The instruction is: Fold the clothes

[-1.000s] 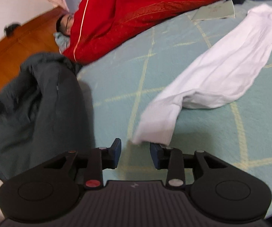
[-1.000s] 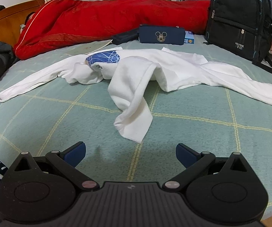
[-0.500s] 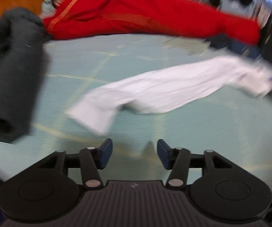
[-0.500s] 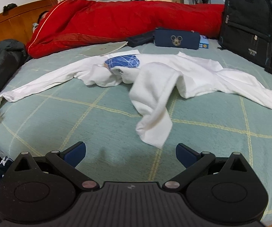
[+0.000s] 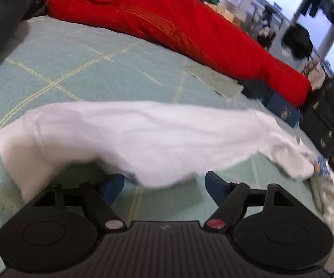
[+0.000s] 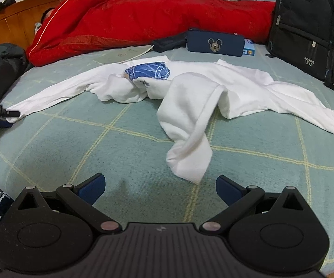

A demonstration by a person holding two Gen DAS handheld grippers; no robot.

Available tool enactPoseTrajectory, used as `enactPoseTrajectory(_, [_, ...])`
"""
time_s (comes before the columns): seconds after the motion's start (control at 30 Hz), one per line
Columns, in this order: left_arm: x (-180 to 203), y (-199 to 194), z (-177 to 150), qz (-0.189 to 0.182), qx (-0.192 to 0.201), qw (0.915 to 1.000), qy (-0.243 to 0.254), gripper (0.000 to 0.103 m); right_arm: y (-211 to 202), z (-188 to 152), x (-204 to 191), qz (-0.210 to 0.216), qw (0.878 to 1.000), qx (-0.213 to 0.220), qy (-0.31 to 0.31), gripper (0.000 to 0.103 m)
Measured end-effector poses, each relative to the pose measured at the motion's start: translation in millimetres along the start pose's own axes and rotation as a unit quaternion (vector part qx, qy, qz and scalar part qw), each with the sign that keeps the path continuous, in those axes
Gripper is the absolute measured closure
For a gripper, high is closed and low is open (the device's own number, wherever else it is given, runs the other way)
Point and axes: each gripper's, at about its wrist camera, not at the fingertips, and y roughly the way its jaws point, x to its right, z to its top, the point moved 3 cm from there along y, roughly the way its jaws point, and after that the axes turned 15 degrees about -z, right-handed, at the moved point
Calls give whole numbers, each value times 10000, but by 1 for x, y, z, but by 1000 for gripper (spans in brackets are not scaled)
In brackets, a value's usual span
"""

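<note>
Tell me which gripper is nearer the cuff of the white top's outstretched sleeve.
Left. The left gripper, jaws opening, sits right at the sleeve cuff, cloth lying between its fingers but unpinched. The right gripper hangs open over bare bedspread, well away from it.

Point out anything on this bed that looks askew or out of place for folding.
The white top lies rumpled, not flat: its middle is bunched over the blue print and one sleeve flops forward across the body. A pencil case and backpack crowd the far edge of the blanket.
</note>
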Motion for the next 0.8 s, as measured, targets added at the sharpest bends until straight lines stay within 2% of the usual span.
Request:
enactPoseTrajectory(0.1, [-18,1,10,-100,282,9985,-463,33,4,1,-6,-9,9999,-27,-120,0])
enactPoseTrajectory(0.13, [-25,0,13,-106,376,9973,-624,39,5,2,-8,-12,9999,-32,-144,0])
enactPoseTrajectory(0.2, [-37,1,19,-40,527,9945,-904,58,7,4,-11,-18,9998,-41,-177,0])
enactPoseTrajectory(0.27, [-46,5,26,215,528,9936,-976,95,8,7,-13,-25,9998,-34,-203,0])
enactPoseTrajectory(0.37, [-49,8,40,528,508,9943,-777,98,9,10,-15,-42,9997,9,-235,0])
enactPoseTrajectory(0.57, [-35,16,88,1094,511,9927,47,100,12,17,-19,-81,9996,73,-269,0])
enactPoseTrajectory(0.8, [-35,9,149,1405,892,9854,350,100,15,23,-18,-177,9994,139,-252,0])
